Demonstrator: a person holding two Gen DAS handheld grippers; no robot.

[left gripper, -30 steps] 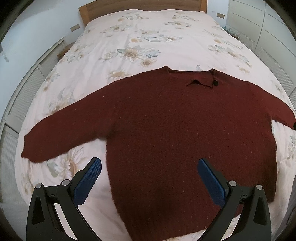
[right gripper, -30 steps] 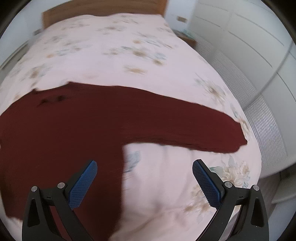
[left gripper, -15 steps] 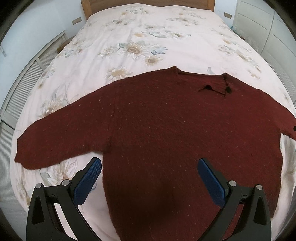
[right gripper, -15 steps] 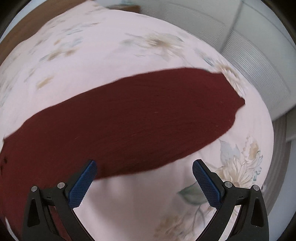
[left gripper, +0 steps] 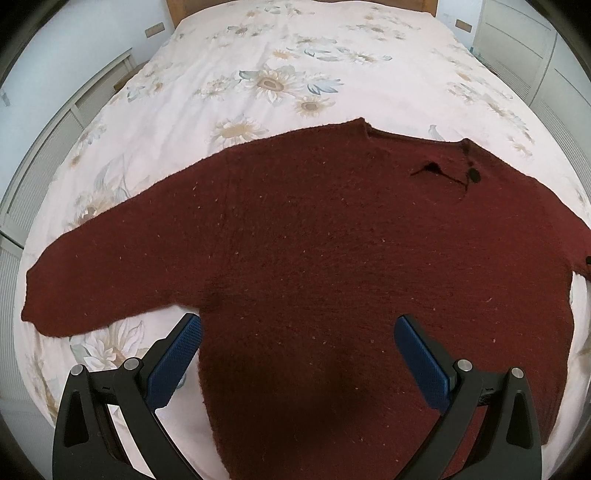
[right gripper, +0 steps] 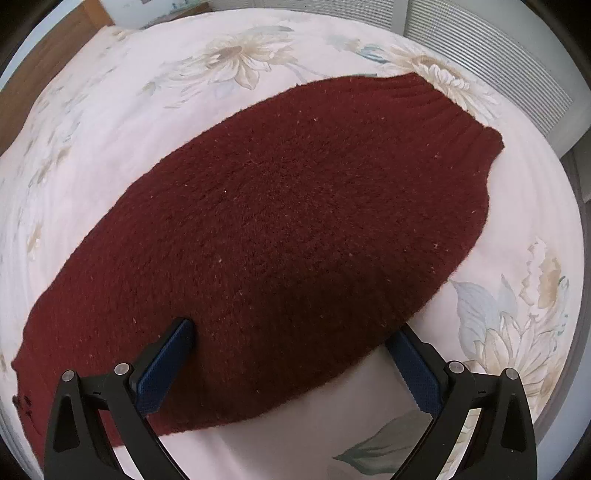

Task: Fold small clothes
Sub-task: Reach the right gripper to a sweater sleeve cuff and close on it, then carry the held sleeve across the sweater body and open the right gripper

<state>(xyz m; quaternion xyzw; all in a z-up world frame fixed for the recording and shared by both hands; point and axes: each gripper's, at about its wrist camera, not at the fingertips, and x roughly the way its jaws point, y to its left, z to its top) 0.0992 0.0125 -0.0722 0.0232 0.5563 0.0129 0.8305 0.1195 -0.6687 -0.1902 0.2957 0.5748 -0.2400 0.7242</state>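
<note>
Dark red knitted wool sweater (left gripper: pixel 332 258) is lying flat on a bed's white floral duvet (left gripper: pixel 280 66), neck toward the wooden headboard (left gripper: pixel 295 3), sleeves spreading out sideways. Left gripper (left gripper: pixel 297 354) is hovering wide open over the lower body near the left armpit, blue pads gripping nothing. Right gripper (right gripper: pixel 291 362) is also gaping wide, empty, straddling the right sleeve (right gripper: pixel 280 229); that sleeve's long axis is running diagonally, ribbed cuff (right gripper: pixel 454 118) pointing up-right, away from the fingers. Contact with fabric: cannot tell.
</note>
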